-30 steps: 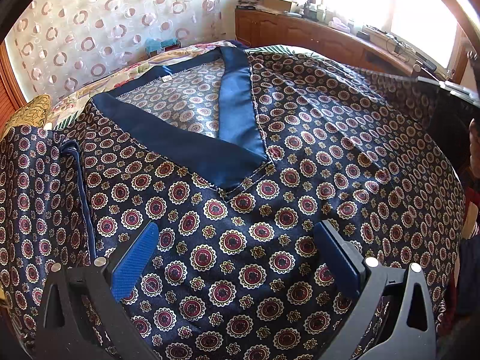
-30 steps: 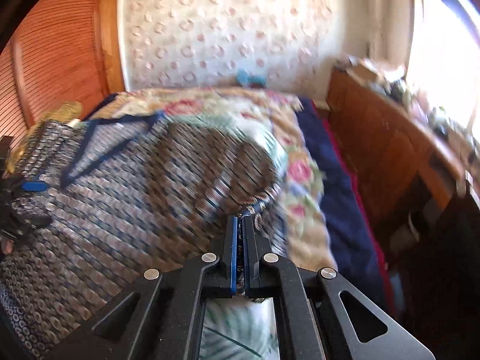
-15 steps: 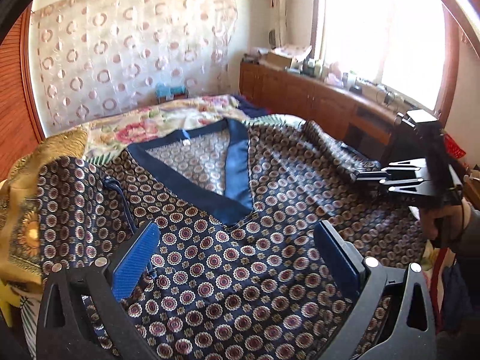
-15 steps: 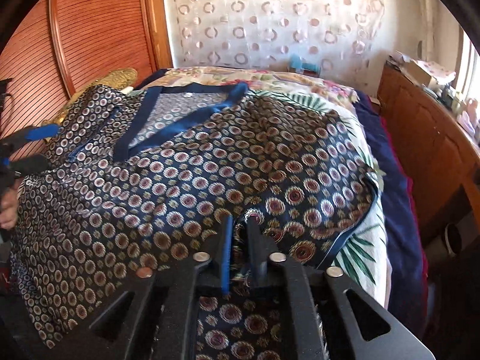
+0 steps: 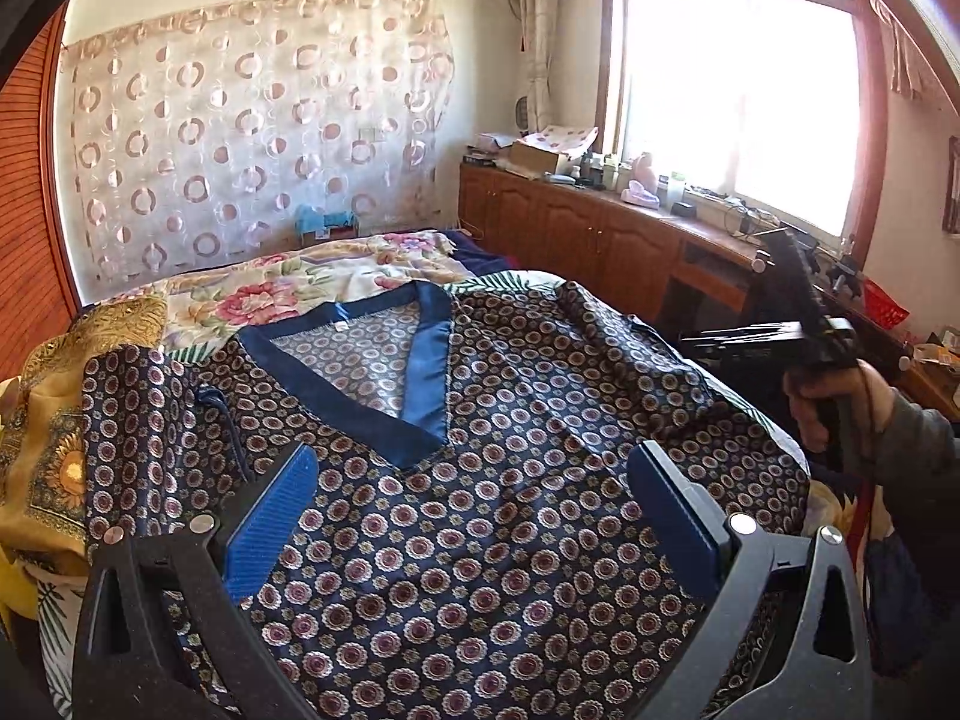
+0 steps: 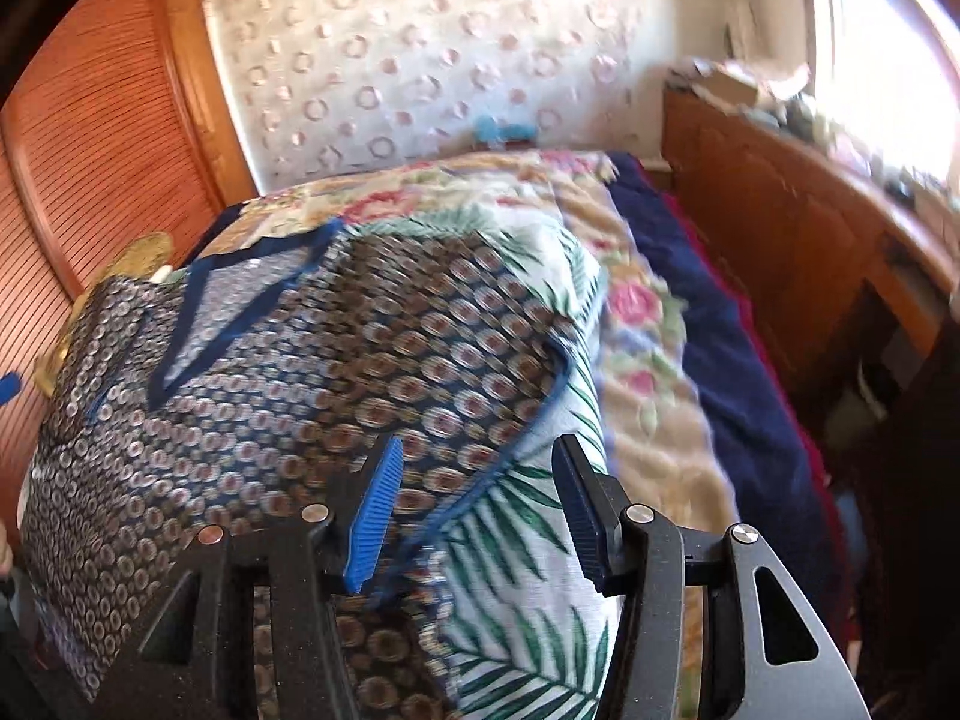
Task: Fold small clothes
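A navy shirt [image 5: 540, 420] printed with round medallions lies spread on the bed, its blue V-neck collar [image 5: 360, 384] toward the far side. My left gripper [image 5: 474, 516] hovers over the shirt's chest, open, with nothing between its blue pads. My right gripper [image 6: 480, 504] is over the shirt's right edge [image 6: 510, 450]. Its jaws are opening, and the blue-trimmed edge lies below them, untouched by the pads. In the left wrist view the right gripper [image 5: 798, 324] shows at the right, held by a hand [image 5: 840, 408].
A floral and leaf-print bedspread [image 6: 540, 630] covers the bed. A yellow cloth [image 5: 54, 450] lies at the shirt's left. A navy blanket [image 6: 720, 360] runs along the bed's right side. Wooden cabinets [image 5: 600, 240] with clutter stand under the window.
The right gripper, earlier shut at the shirt's edge, has let go and opened. The left gripper has risen and drawn back, so more of the room shows.
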Action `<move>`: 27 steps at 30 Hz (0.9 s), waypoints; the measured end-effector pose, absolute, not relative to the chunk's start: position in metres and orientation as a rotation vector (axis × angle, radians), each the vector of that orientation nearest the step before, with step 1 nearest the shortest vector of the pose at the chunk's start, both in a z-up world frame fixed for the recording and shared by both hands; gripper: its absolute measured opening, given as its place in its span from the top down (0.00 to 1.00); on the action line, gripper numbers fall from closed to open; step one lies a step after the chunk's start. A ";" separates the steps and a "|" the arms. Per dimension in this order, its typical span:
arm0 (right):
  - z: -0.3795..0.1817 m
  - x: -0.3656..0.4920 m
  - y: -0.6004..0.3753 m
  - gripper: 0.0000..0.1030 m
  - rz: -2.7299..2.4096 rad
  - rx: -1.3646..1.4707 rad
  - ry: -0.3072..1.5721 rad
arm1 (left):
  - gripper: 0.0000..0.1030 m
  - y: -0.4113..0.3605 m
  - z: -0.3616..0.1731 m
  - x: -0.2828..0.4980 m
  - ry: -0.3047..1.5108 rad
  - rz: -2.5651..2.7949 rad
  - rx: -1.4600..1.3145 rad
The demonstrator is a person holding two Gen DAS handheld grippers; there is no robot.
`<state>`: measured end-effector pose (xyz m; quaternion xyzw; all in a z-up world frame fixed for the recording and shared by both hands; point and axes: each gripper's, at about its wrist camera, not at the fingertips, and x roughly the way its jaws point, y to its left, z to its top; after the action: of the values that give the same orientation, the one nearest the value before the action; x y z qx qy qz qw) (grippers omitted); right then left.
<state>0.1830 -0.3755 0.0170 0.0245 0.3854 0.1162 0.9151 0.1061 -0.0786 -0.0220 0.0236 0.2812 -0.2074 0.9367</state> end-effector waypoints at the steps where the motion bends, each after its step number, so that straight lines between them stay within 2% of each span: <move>1: 0.013 0.186 -0.378 0.48 0.231 0.050 0.806 | 0.00 -0.080 -0.023 0.106 0.578 -0.425 0.048; 6: -0.005 0.206 -0.372 0.49 0.250 0.081 0.870 | 0.00 -0.080 -0.028 0.106 0.591 -0.429 0.044; 9: -0.006 0.214 -0.365 0.57 0.250 0.057 0.869 | 0.00 -0.079 -0.030 0.105 0.593 -0.426 0.043; 11: -0.006 0.219 -0.359 0.64 0.248 0.019 0.874 | 0.00 -0.077 -0.031 0.105 0.595 -0.423 0.038; 13: -0.006 0.226 -0.349 0.86 0.259 -0.020 0.881 | 0.00 -0.075 -0.032 0.105 0.597 -0.418 0.033; 15: -0.003 0.229 -0.343 0.97 0.278 -0.054 0.885 | 0.00 -0.071 -0.033 0.105 0.596 -0.410 0.025; 27: 0.041 0.230 -0.285 0.98 0.425 -0.112 0.760 | 0.00 -0.050 -0.035 0.108 0.594 -0.379 -0.009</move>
<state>0.2304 -0.2854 0.0413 -0.0543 0.3680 0.2056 0.9052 0.1078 -0.0499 -0.0355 -0.0044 0.2908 -0.1858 0.9386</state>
